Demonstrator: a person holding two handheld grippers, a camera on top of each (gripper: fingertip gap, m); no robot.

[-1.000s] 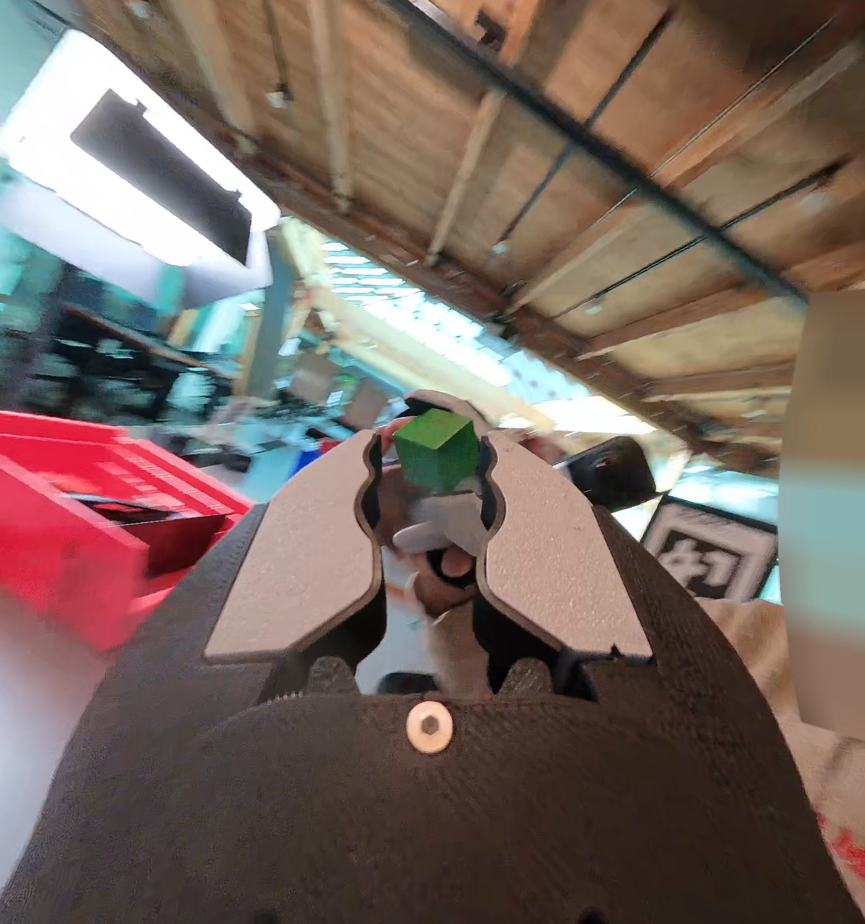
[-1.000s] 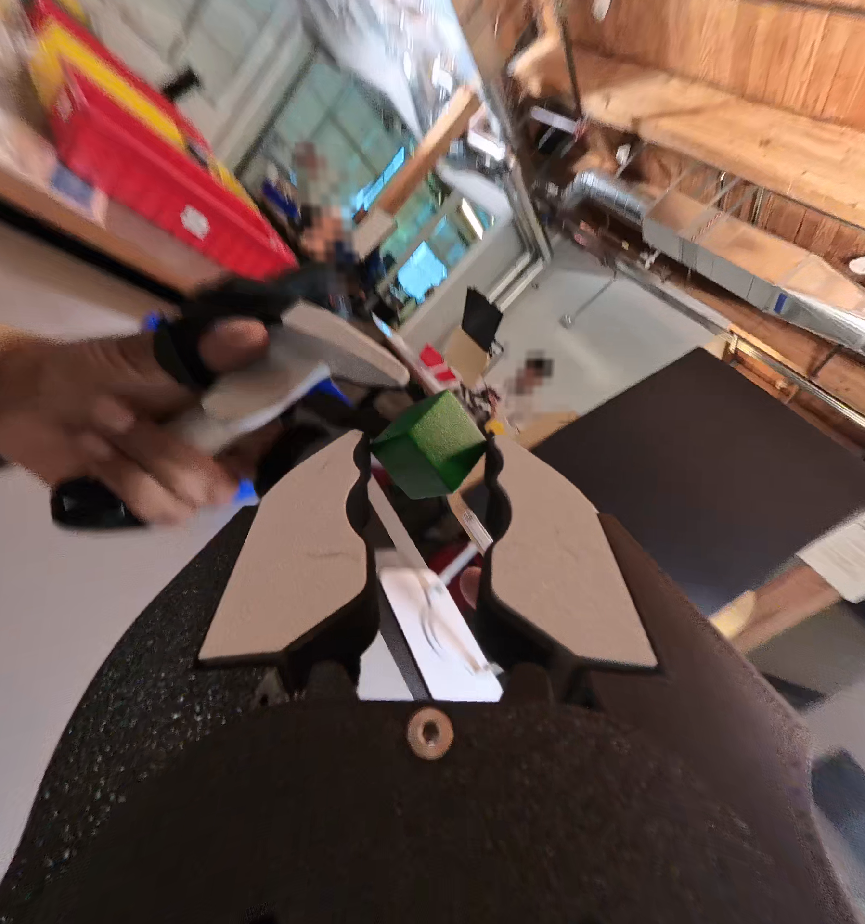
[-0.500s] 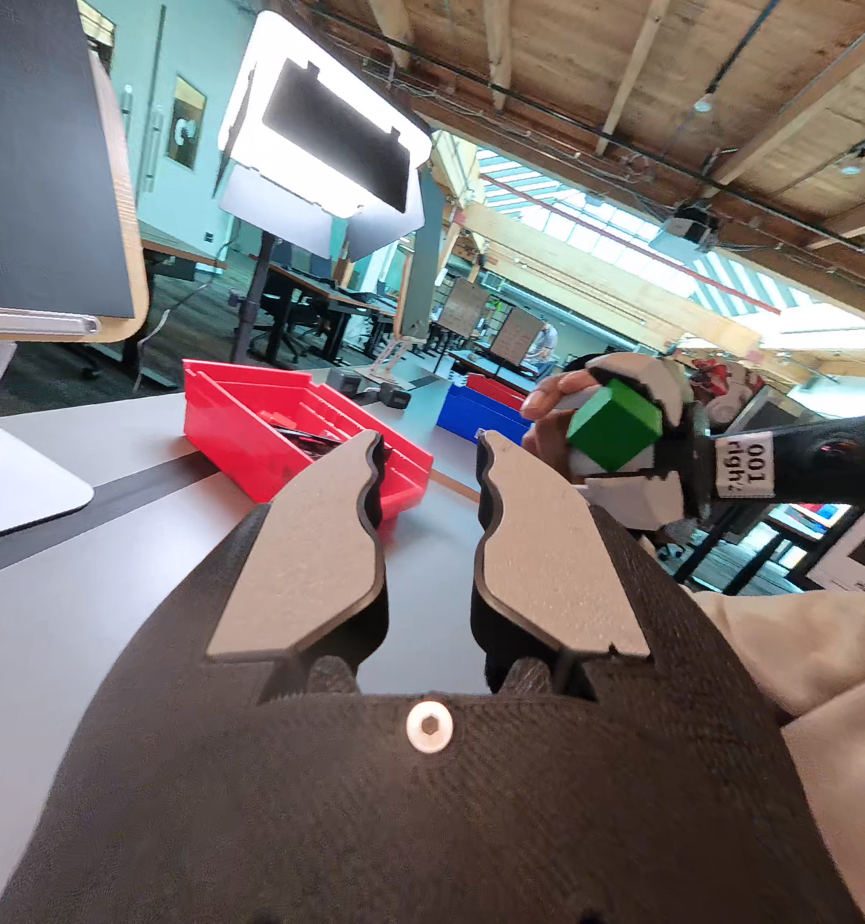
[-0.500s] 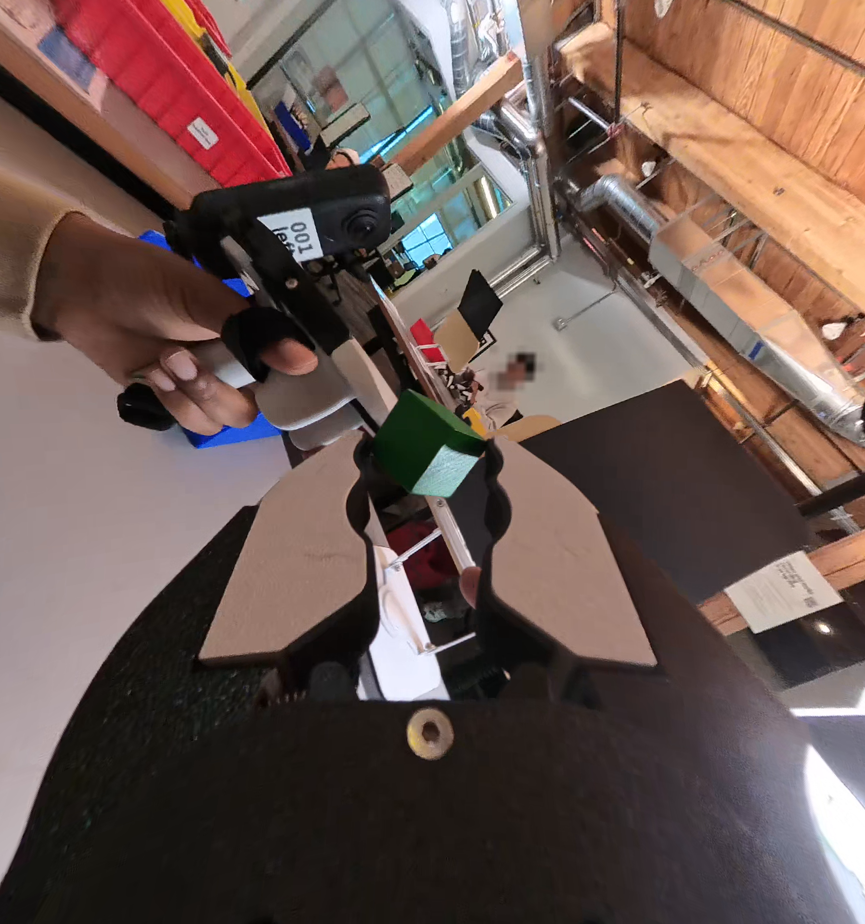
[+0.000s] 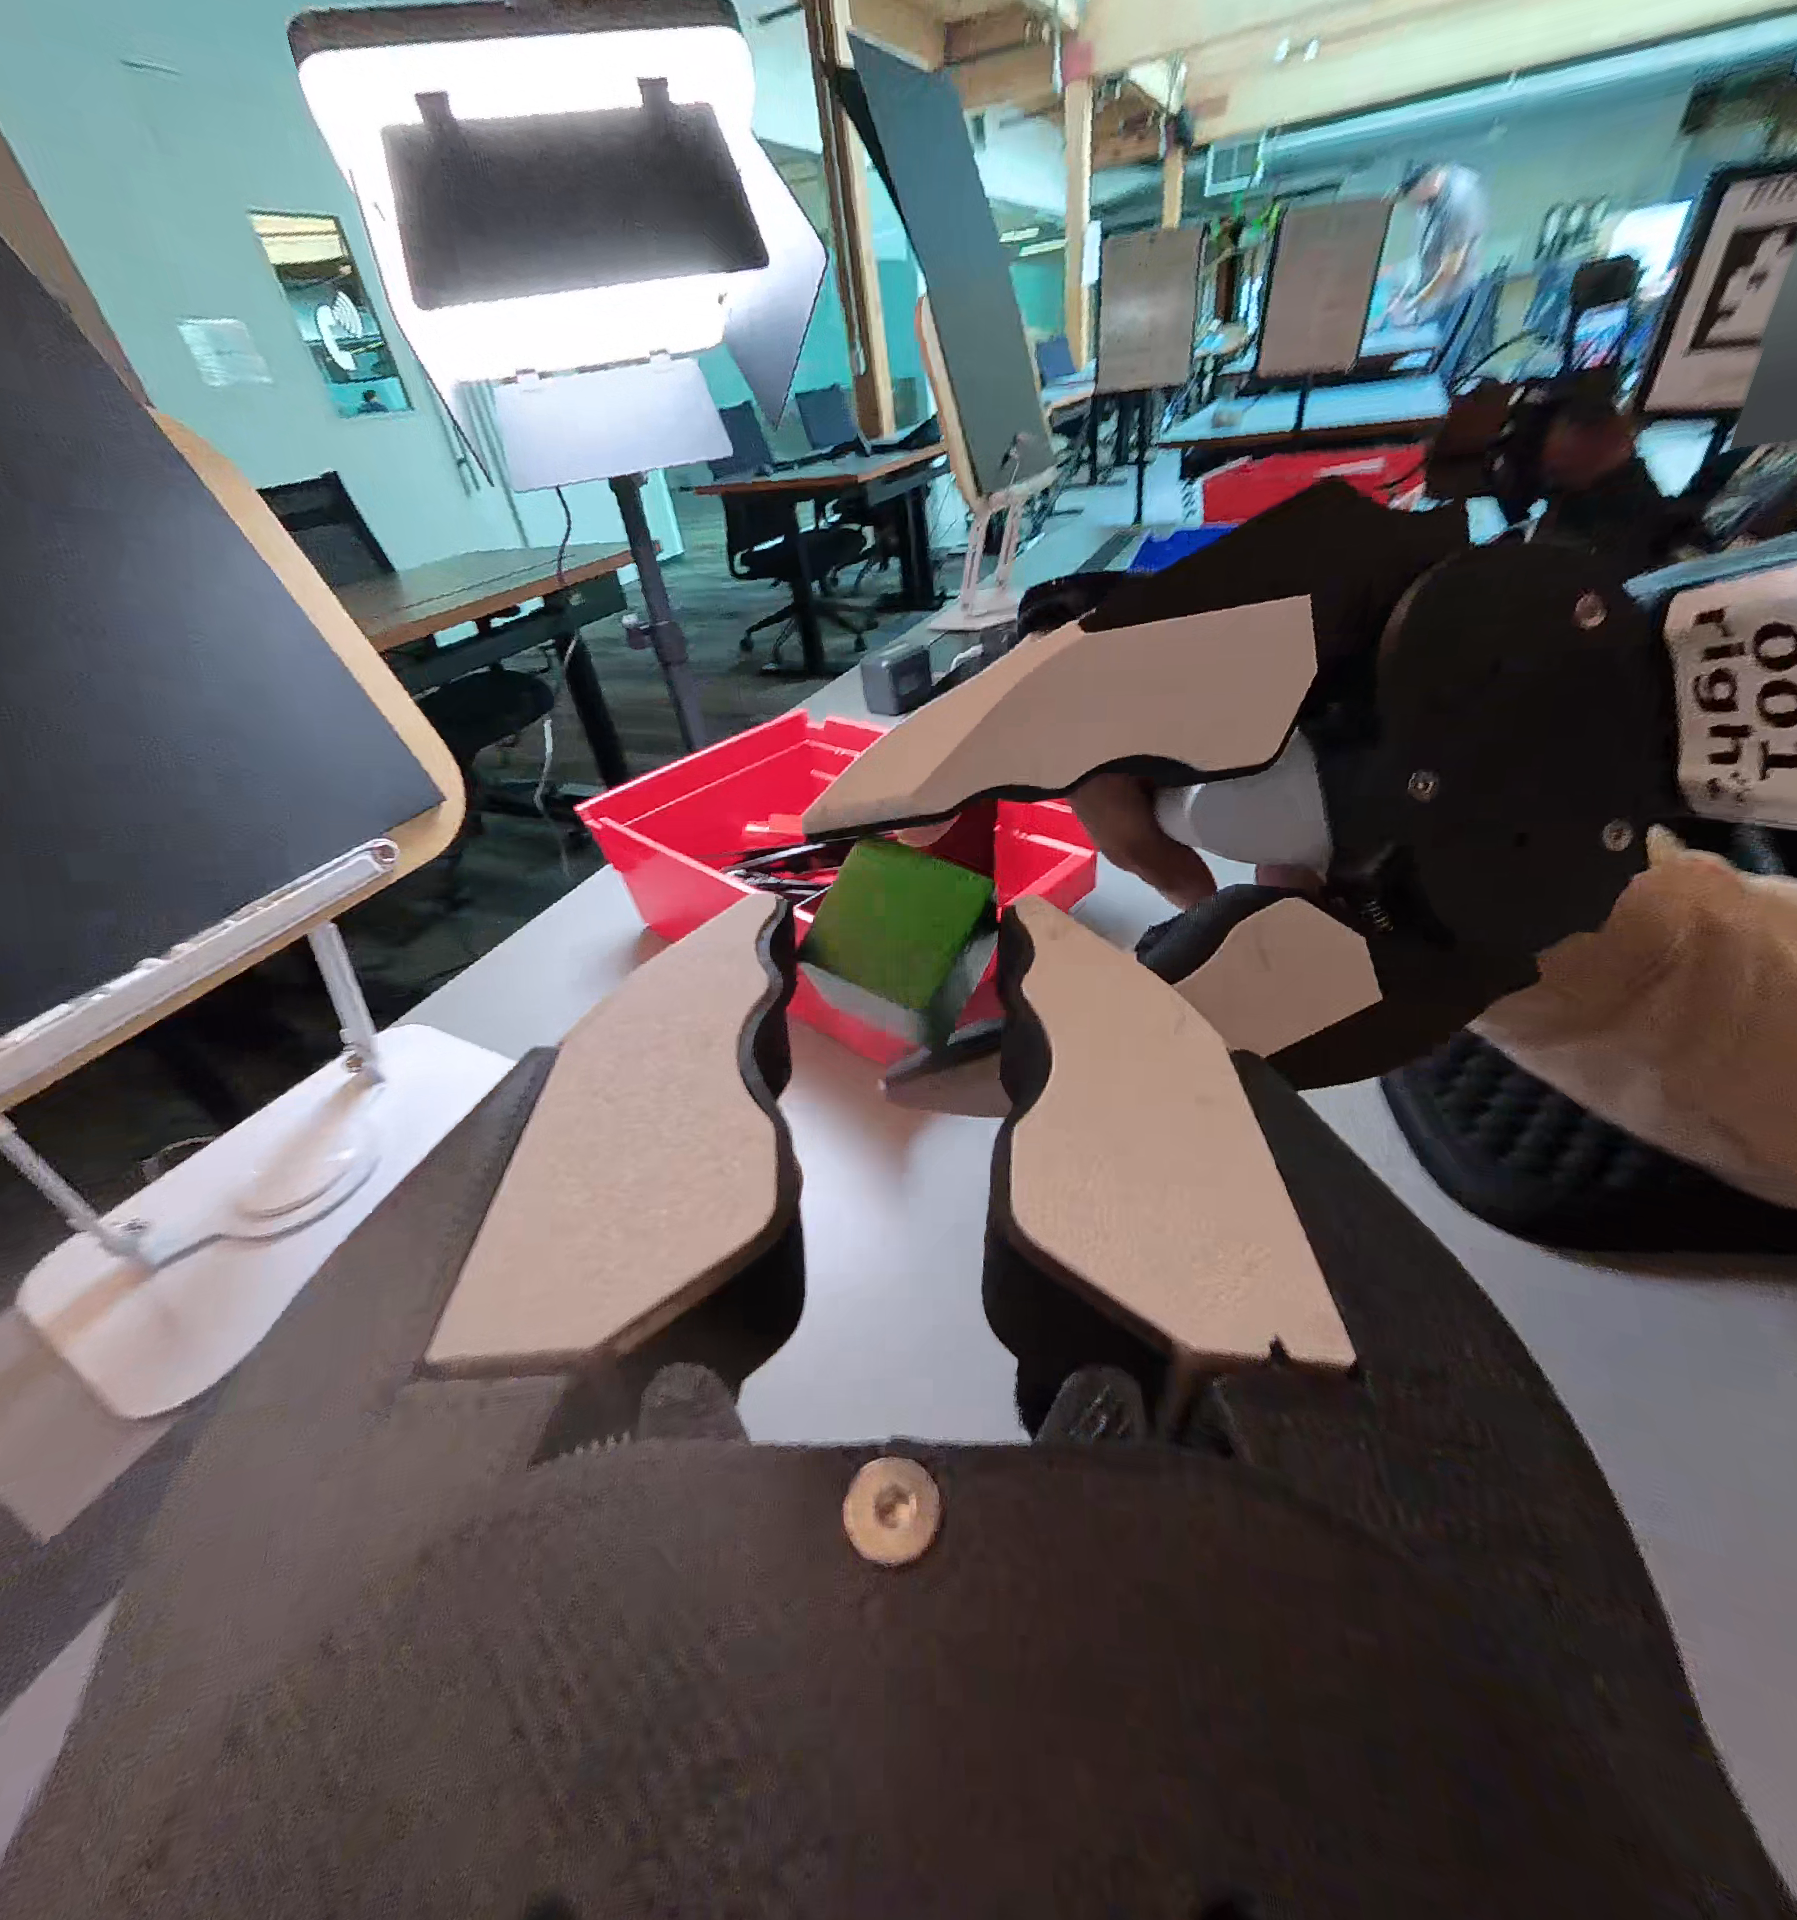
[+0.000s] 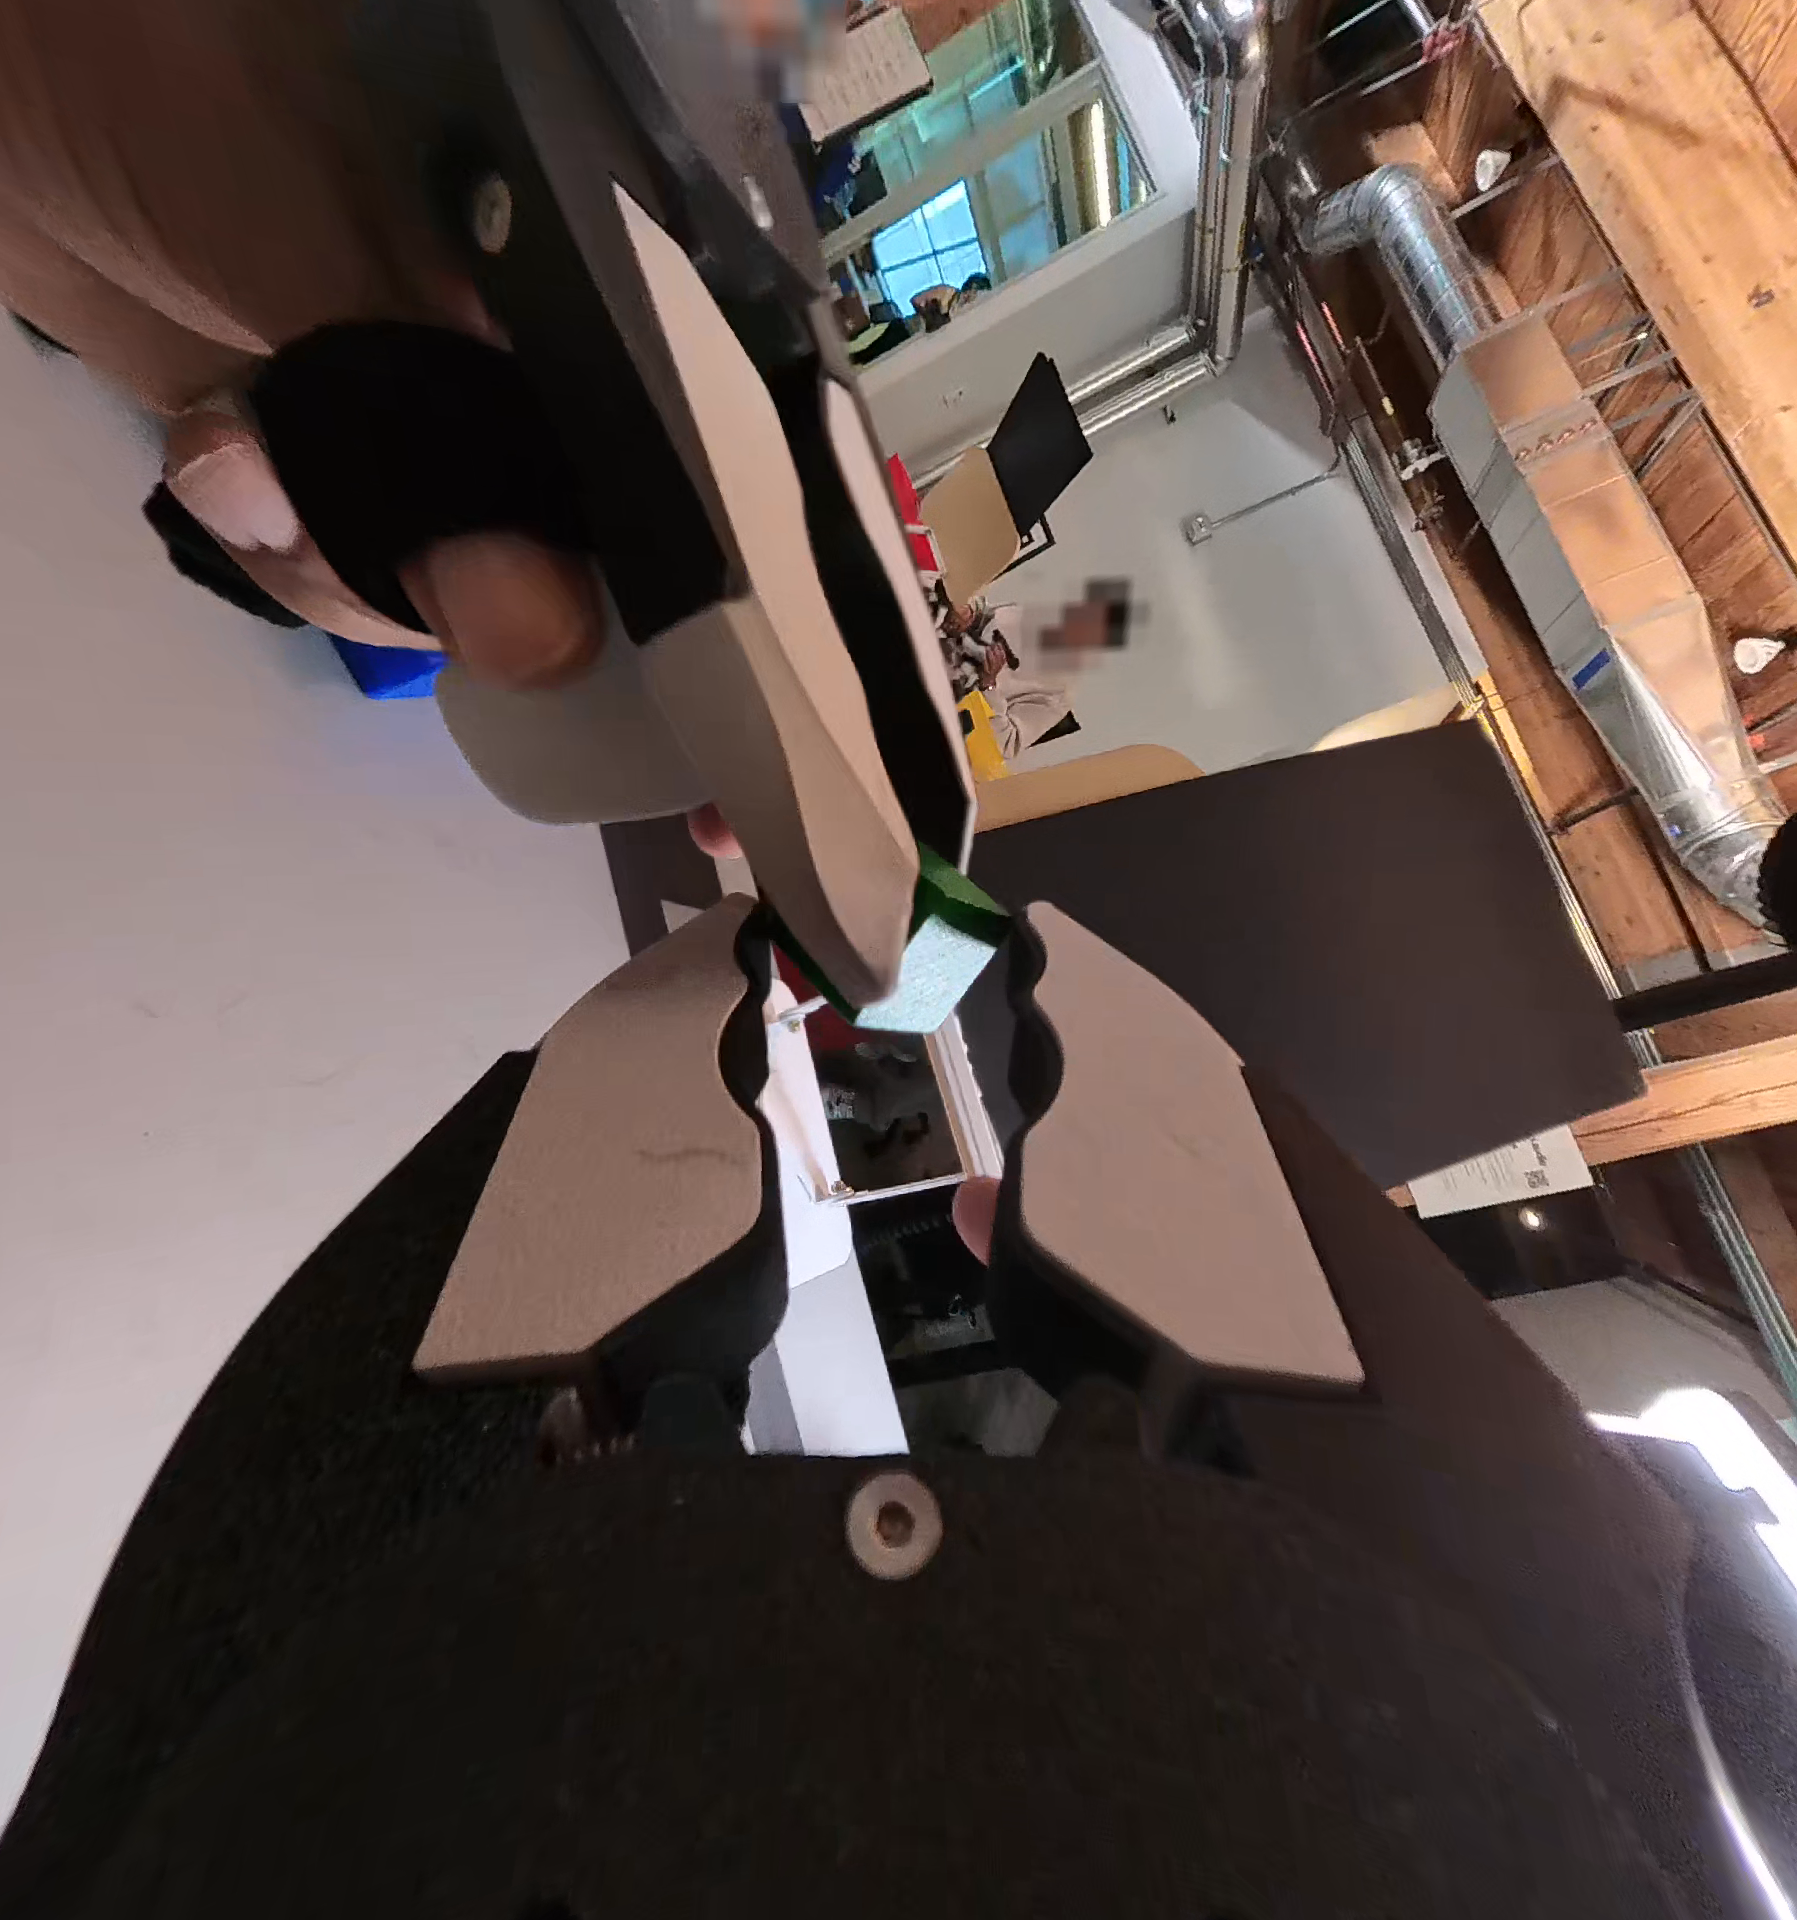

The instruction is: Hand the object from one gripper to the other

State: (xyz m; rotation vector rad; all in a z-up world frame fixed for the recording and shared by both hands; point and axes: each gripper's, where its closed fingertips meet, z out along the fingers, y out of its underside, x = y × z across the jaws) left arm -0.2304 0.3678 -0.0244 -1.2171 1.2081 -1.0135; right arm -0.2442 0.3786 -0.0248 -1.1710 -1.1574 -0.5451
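While your right hand-held gripper (image 6: 889, 961) grips the small green foam cube (image 5: 899, 923) above the worktop (image 5: 1652, 1382), that cube sits right between the tips of your left hand-held gripper (image 5: 892, 961), whose fingers stand parted, apparently not yet clamped.

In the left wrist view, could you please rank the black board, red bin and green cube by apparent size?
1. black board, nearest, so unsure
2. red bin
3. green cube

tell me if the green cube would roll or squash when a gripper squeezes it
The green cube has flat faces and sharp edges, so it likely won't roll. It keeps its shape between the right gripper fingers, so it's probably stiff. Its matte surface probably grips well.
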